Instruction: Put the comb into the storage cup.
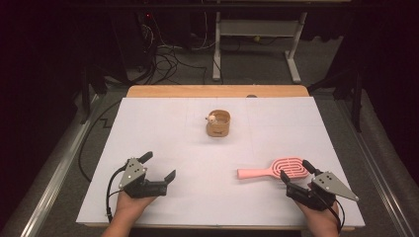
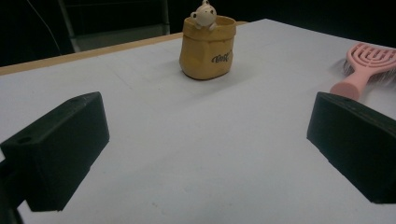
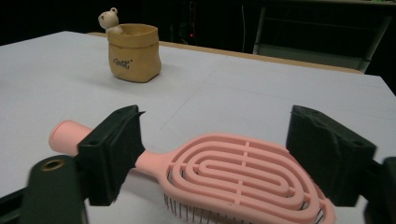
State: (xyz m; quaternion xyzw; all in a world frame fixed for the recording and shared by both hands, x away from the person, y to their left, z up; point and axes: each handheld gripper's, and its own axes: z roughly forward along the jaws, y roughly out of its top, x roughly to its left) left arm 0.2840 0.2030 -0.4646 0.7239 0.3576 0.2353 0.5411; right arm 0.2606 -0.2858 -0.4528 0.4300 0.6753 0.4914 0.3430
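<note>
A pink hairbrush (image 1: 262, 172) lies flat on the white table sheet (image 1: 197, 163) at the near right, handle pointing left. My right gripper (image 1: 296, 171) stands over its oval head, one jaw on each side. In the right gripper view the brush head (image 3: 233, 168) lies between the jaws of the right gripper (image 3: 215, 154), close to both pads, with no clear squeeze. My left gripper (image 1: 160, 165) rests at the near left, wide open with nothing between its jaws (image 2: 205, 154). A small tan pot (image 1: 218, 123) with a white bear figure on its rim stands mid-table.
The tan pot (image 2: 208, 51) stands upright ahead of the left gripper, and the brush (image 2: 369, 63) lies off to its right. Beyond the table's wooden far edge (image 1: 217, 91) are cables and a desk frame on the floor. Metal rails run along both sides.
</note>
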